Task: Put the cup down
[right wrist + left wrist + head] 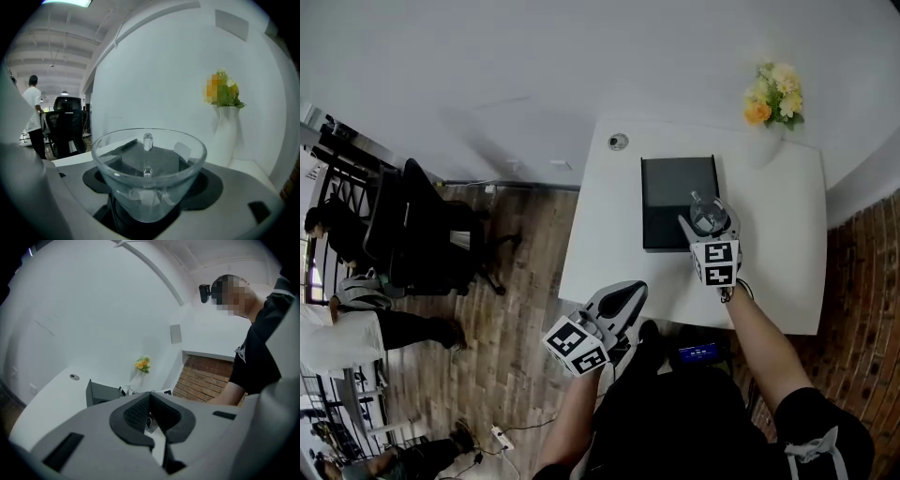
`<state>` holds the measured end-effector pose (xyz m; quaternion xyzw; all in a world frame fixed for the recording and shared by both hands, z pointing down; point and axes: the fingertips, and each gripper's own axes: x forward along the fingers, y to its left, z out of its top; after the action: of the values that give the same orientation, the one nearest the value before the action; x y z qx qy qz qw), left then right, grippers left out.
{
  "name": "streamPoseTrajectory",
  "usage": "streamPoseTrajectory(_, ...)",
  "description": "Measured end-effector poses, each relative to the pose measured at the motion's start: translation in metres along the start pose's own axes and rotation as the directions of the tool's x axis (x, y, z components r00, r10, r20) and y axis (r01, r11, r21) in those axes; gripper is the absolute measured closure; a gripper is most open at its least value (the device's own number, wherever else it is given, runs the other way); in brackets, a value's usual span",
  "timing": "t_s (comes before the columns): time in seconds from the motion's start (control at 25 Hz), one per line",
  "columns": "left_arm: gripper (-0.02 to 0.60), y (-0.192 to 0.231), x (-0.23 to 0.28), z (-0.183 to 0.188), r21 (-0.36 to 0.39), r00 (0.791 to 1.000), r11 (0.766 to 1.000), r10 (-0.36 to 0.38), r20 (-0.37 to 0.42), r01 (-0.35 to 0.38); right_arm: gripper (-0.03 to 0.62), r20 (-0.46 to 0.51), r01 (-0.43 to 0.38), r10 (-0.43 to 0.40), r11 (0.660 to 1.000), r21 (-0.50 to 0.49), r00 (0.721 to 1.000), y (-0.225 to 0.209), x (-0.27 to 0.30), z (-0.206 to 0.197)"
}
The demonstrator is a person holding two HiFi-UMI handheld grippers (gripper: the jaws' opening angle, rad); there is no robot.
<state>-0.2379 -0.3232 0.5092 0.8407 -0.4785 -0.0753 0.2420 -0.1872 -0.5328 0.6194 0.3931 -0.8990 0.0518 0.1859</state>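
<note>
- Right hand-held gripper point(709, 221) clamps a clear glass cup point(149, 173) over a black box point(673, 202) on the counter point(600, 234).
- Left hand-held gripper point(630, 292), jaws together, empty, beside the counter.

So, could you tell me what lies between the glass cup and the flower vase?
Nothing: in the head view, only bare white table separates the cup from the vase.

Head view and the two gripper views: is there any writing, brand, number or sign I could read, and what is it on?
No readable text in any view.
Cubes on the left gripper and right gripper: black-and-white square patterns, no letters.
Blue-lit screen by the table's near edge: too small to read.
Pale patch on the glass cup: nothing legible.
</note>
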Motion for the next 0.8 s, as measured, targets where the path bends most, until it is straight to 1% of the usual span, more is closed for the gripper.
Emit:
streamPoseTrajectory(0.16, 0.574, -0.001, 0.001, 0.001, 0.005, 1.000, 1.000, -0.010, -0.002, 0.010, 0.189, 0.010, -0.004, 0.004, 1.000, 0.001, 1.000, 0.000, 0.000, 0.000)
streamPoseTrajectory(0.36, 0.574, -0.003, 0.003, 0.000, 0.006, 1.000, 1.000, -0.022, -0.005, 0.022, 0.186, -0.004, -0.054, 0.054, 0.998, 0.029, 0.999, 0.002, -0.002, -0.003)
streamPoseTrajectory(0.44, 0.574, -0.003, 0.005, 0.000, 0.006, 1.000, 1.000, -0.030, -0.008, 0.030, 0.162, 0.005, -0.069, 0.069, 0.997, 0.046, 0.998, 0.001, -0.006, -0.001)
streamPoseTrajectory(0.48, 0.574, -0.003, 0.006, 0.000, 0.006, 0.999, 0.999, -0.034, -0.008, 0.034, 0.154, 0.006, -0.074, 0.074, 0.996, 0.049, 0.997, 0.000, -0.008, 0.000)
streamPoseTrajectory(0.8, 0.574, -0.008, 0.014, 0.002, 0.014, 0.997, 0.997, -0.074, -0.005, 0.074, 0.154, -0.018, -0.093, 0.095, 0.991, 0.096, 0.995, -0.002, -0.049, -0.005)
